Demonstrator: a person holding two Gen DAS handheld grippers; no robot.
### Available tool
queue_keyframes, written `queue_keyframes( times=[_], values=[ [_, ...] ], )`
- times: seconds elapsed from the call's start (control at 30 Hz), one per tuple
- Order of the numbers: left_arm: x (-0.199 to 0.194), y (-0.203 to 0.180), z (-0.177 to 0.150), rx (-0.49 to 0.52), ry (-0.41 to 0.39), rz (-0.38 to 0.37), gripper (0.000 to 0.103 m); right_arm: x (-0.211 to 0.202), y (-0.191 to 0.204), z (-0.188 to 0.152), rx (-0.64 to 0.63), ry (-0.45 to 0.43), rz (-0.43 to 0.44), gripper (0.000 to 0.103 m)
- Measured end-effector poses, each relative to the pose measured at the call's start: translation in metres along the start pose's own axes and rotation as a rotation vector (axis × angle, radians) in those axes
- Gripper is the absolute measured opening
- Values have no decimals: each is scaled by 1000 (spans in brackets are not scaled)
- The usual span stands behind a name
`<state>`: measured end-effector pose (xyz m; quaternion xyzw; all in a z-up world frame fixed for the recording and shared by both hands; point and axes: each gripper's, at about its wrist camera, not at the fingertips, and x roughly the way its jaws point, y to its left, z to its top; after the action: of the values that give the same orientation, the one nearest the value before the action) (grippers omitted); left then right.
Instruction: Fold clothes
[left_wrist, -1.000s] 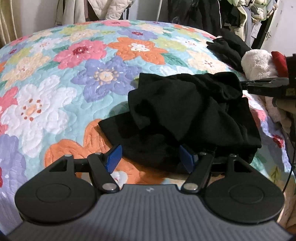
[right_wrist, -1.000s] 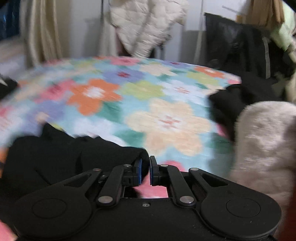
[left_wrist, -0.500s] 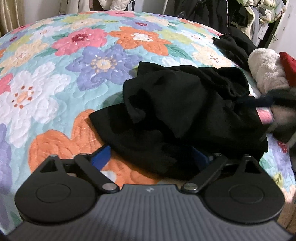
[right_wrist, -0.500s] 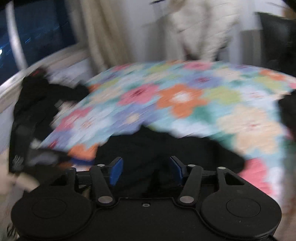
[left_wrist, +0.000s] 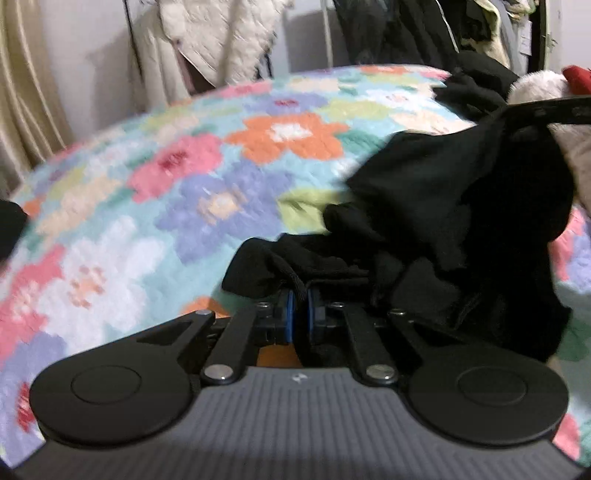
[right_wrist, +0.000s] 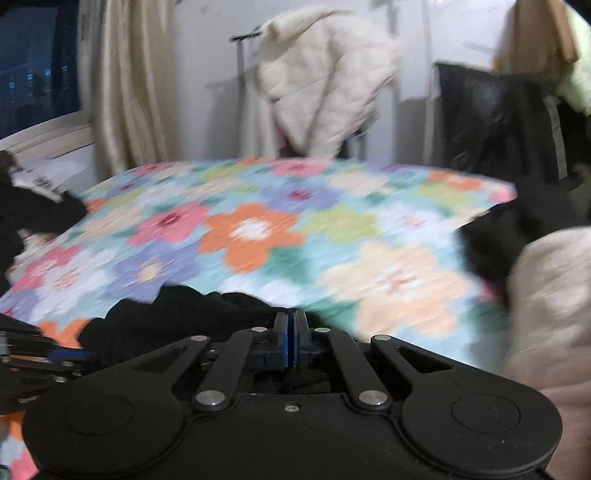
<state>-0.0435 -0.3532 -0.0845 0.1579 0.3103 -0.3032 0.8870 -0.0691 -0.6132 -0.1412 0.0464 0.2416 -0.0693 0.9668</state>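
A crumpled black garment (left_wrist: 461, 221) lies on a floral quilt (left_wrist: 184, 192). My left gripper (left_wrist: 299, 295) is shut on a hem of the garment at its near left edge. In the left wrist view the right gripper shows as a dark bar at the upper right, holding the garment's far corner lifted. In the right wrist view my right gripper (right_wrist: 291, 321) is shut, with the black garment (right_wrist: 177, 314) bunched at its fingertips. The left gripper's blue pad shows at that view's left edge.
A cream plush toy (right_wrist: 554, 314) and another black garment (left_wrist: 472, 92) lie at the bed's right side. A white quilted jacket (right_wrist: 325, 85) and dark clothes hang behind the bed. Curtains (right_wrist: 125, 92) hang at the left.
Both grippers have closed on the black garment; they were open half a second ago. The garment's right side is now lifted off the quilt. Both views are blurred with motion.
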Motion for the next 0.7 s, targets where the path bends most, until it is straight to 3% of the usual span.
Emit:
queue_keyframes(
  times=[0.23,0.43,0.5,0.57,0.63,0.7],
  values=[
    [-21,49,15,-82,-65,151,7,-37,-17,25,-116,-133,-243,2],
    [-41,99,27,-154,-108,297,7,-51,-17,32,-134,-204,-288,0],
    [-48,115,31,-179,-122,345,11,-49,-15,33,-155,-200,-304,0],
    [-49,128,29,-209,-104,377,13,-41,-19,32,-136,-155,-270,0],
    [-43,135,18,-247,-37,384,21,-29,-22,26,-52,-89,-164,1],
    [-47,129,11,-232,-45,361,41,-16,-22,19,30,-21,-43,4]
  ],
)
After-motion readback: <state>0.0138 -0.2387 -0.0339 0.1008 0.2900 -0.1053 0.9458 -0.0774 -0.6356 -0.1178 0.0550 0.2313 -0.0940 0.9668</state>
